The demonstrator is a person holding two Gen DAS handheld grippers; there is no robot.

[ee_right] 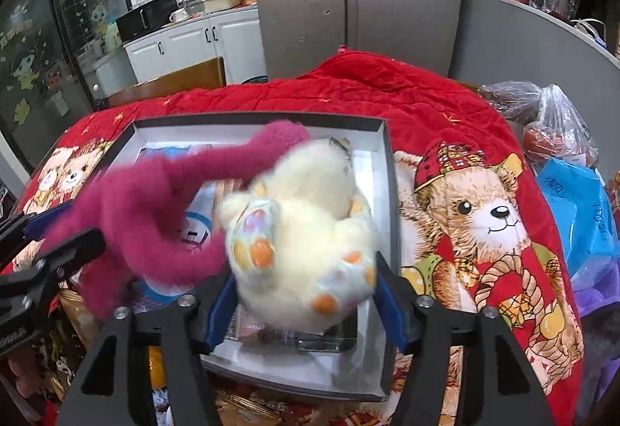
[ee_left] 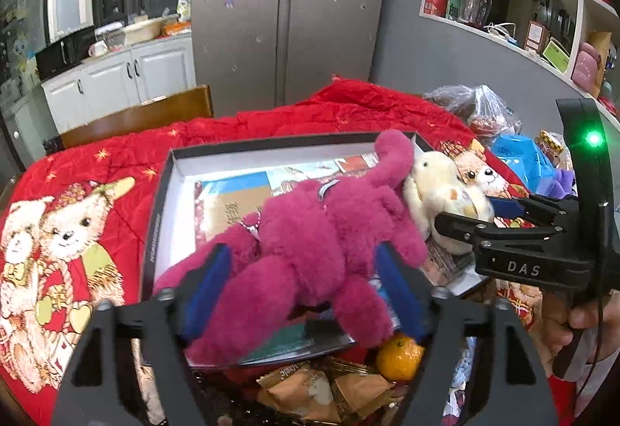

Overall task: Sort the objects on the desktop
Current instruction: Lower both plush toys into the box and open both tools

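My left tongs grip the magenta plush toy; my right tongs grip the cream plush toy. Both hang over the open box. Risk, I judge: the magenta limb lies across the cream toy, so separating could drag either loose, beside the box.

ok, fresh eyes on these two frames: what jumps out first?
The magenta plush toy, gripped between the left tongs, hangs over the open shallow box and fills the middle of the left view. Beside it, the cream plush toy sits between the right tongs, blurred, over the same box. Under everything lies the red quilt printed with cartoon bears.
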